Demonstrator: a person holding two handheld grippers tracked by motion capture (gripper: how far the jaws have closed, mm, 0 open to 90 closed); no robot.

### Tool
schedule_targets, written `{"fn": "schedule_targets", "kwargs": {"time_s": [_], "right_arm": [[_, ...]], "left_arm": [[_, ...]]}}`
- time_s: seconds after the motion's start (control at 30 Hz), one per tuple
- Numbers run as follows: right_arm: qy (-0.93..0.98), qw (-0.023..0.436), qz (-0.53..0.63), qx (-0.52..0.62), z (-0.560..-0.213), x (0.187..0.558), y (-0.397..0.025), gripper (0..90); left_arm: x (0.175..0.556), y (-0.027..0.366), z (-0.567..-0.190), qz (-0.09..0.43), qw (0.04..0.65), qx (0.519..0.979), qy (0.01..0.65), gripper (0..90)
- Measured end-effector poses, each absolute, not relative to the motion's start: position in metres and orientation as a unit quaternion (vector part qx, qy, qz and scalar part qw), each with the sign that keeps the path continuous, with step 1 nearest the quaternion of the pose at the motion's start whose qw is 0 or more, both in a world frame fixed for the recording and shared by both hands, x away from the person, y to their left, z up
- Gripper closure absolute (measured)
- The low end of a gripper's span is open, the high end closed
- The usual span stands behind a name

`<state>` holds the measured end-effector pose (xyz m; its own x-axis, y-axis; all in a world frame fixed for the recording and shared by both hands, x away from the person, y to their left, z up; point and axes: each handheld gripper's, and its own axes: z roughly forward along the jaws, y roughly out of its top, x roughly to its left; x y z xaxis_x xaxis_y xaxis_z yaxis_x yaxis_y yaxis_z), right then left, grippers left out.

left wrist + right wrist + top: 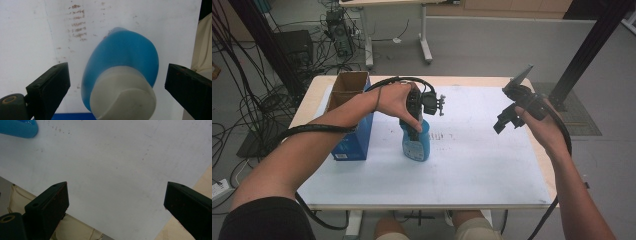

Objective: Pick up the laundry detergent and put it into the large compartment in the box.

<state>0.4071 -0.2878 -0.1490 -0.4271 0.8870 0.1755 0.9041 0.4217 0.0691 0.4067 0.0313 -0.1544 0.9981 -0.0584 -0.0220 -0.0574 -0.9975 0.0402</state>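
At the near edge of the high view the person's two forearms come in from below, the left one crossing up and inward over the white table top [472,170], the right one running up along the table's right side; the blue bottle [417,142] stands upright on the white surface about mid-table, left of centre, its base on the table; what it holds cannot be told through the blue wall. The left hand [394,99] is bent down at the wrist and holds the left gripper [412,125] pointing down onto the bottle's top; the left gripper view looks straight down its jaws, which stand wide with the bottle's white cap [123,96] between them and touching neither, a detail hidden under the hand in the high view. Just left of the bottle a blue box [354,135] stands, its top open and its brown cardboard inside [347,87] showing; its contents are not visible. Farther right, the right hand [537,117] holds the right gripper [507,119] raised above the table's right part, well apart from the bottle; its own view shows its jaws spread wide over bare white surface, gripping nothing, with the blue bottle's edge [18,128] in the top left corner and the table's wooden rim [185,195] at right.
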Motion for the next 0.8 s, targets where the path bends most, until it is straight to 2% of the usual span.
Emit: {"fn": "schedule_targets", "kwargs": {"time_s": [0.8], "right_arm": [[-0.84, 0.058, -0.074, -0.534, -0.1523, 0.4108, -0.2892, 6.1]], "left_arm": [[0.4085, 0.0244, -0.1616, -0.013, 0.011, 0.999, -0.035, 6.6]]}}
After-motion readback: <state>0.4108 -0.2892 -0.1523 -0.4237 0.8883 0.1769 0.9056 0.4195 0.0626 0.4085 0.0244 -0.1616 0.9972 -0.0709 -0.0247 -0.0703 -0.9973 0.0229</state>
